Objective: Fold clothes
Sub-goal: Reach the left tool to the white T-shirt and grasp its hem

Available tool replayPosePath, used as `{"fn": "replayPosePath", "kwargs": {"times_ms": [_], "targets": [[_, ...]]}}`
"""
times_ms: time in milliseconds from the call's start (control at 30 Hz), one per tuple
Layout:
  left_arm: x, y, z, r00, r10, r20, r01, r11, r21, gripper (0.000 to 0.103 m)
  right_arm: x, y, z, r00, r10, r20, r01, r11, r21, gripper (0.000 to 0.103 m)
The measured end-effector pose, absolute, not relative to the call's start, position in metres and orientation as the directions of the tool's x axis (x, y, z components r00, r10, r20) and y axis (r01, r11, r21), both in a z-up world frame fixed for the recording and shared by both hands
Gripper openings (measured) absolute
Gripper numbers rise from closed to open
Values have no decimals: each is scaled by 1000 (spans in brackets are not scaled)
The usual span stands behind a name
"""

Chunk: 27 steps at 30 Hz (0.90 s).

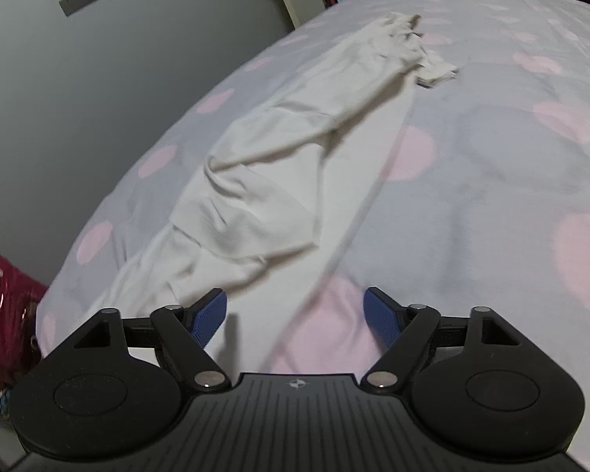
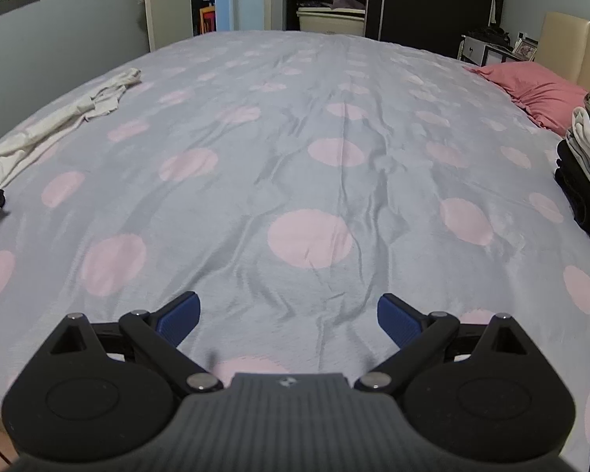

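My left gripper (image 1: 295, 314) is spread and empty, the white garment (image 1: 263, 181) stretching from its 9 o'clock pad towards 12; I'd pinch the near hem first; my right gripper (image 2: 289, 320), also spread, hovers over bare bedspread (image 2: 334, 181), garment far at 10 o'clock.

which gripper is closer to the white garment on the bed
Left. The left gripper, open, hovers right at the near end of the white garment. The right gripper, also open, sits over bare bedspread, with the garment far off to its left.
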State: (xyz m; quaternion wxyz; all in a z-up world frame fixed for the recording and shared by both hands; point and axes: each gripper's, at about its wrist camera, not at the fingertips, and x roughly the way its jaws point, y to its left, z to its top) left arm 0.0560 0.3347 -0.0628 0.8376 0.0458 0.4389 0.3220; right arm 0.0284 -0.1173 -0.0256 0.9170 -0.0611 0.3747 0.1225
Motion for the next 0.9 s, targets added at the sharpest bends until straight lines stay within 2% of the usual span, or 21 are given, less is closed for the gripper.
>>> {"fn": "replayPosePath", "kwargs": {"times_ms": [167, 333, 367, 433, 567, 600, 700, 900], "targets": [[66, 359, -66, 419, 666, -617, -502, 736, 454, 83, 37, -115, -29, 679, 165, -715, -267, 963, -32, 98], [75, 384, -72, 422, 696, -581, -546, 707, 450, 85, 43, -109, -34, 666, 161, -729, -288, 956, -51, 98], [77, 388, -73, 421, 698, -579, -557, 703, 442, 82, 44, -109, -35, 665, 161, -730, -288, 956, -52, 98], [81, 393, -73, 435, 681, -589, -558, 718, 417, 66, 46, -108, -34, 665, 162, -729, -288, 956, -51, 98], [91, 395, -69, 458, 619, -638, -528, 767, 365, 23, 47, -105, -33, 675, 166, -719, -295, 954, -57, 98], [94, 395, -69, 465, 607, -645, -520, 777, 356, 18, 47, -105, -32, 678, 165, -716, -295, 954, -59, 98], [92, 386, -60, 492, 594, -636, -506, 790, 346, 13, 48, -106, -32, 679, 168, -715, -291, 955, -52, 98], [86, 342, -26, 628, 506, -591, -400, 862, 312, 12, 43, -110, -30, 686, 183, -704, -286, 958, -30, 98]]}}
